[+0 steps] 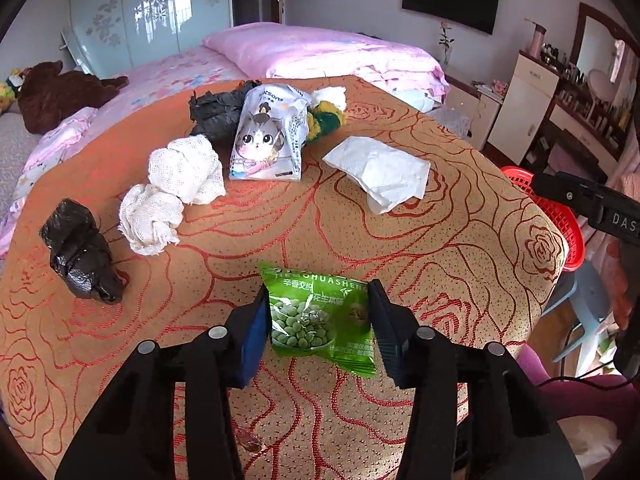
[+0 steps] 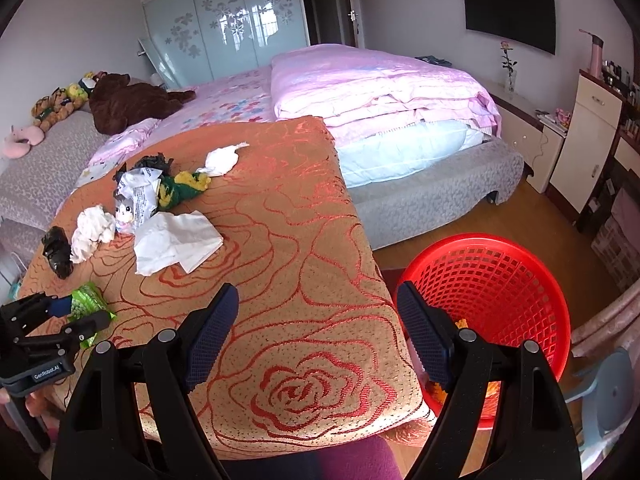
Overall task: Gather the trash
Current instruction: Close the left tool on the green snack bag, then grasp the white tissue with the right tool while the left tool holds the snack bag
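The left hand-held gripper (image 1: pixel 318 320) had its two blue pads pinched in on a green plastic snack packet of coated peas (image 1: pixel 320 316), one pad on each side edge, so it was holding that packet. The packet sat near the front edge of the tabletop (image 1: pixel 440 264), which was covered in an orange cloth with a red rose pattern.

The right hand-held gripper (image 2: pixel 316 336) stood wide with nothing between its pads, hanging over the front right corner of the tabletop, right beside a red plastic mesh basket (image 2: pixel 516 280) on the floor.

The rest of the trash was further back on the tabletop:
- a crumpled black plastic bag (image 1: pixel 82 252) near the left edge
- a bunched white gauze cloth (image 1: pixel 172 192) just beside it
- a flat white plastic pouch with a cartoon cat (image 1: pixel 268 136) toward the back, leaning on another black crumpled bag (image 1: pixel 216 110)
- a creased white paper tissue (image 1: pixel 380 172) toward the right edge
- a yellow and green scrunched wrapper (image 1: pixel 326 118) near the back edge, touching the cat pouch
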{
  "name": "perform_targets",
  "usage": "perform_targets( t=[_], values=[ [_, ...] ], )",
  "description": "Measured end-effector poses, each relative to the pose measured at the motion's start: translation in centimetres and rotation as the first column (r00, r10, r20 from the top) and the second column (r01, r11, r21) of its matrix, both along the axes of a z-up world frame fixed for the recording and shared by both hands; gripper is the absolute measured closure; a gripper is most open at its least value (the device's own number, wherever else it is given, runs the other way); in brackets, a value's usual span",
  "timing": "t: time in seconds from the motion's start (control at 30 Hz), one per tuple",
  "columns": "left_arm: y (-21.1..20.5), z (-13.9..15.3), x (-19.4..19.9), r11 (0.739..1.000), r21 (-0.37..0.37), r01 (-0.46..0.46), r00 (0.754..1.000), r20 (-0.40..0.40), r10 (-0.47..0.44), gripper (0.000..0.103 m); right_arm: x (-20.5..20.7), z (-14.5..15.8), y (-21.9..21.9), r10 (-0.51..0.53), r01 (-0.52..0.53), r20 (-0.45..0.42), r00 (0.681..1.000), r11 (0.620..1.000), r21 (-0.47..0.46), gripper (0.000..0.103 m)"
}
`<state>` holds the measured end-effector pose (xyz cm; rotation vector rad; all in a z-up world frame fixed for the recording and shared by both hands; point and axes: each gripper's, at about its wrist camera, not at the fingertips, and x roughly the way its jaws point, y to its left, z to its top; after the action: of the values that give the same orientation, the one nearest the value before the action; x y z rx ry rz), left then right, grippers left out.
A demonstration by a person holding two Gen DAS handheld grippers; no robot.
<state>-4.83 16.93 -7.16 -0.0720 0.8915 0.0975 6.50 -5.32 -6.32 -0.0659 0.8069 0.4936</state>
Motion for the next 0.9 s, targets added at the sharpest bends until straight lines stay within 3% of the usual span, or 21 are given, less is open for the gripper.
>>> perform_targets(
  t=[0.53,0.9],
  values=[
    [3.3,1.9,-0.8,0.989,-0.039,-0.145,0.987,0.06,0.147,0.061,-0.2,0.3,6.0,0.164,-0.164,0.028,0.986,0.986,0.004,0.024],
    [3.2,1.9,-0.8,0.989,-0.042,-0.145,0.987,0.062,0.148,0.061,1.6,-0.6,12.3,0.286,-0.286,-0.012,0.958,0.958,-0.015,0.024]
  ],
)
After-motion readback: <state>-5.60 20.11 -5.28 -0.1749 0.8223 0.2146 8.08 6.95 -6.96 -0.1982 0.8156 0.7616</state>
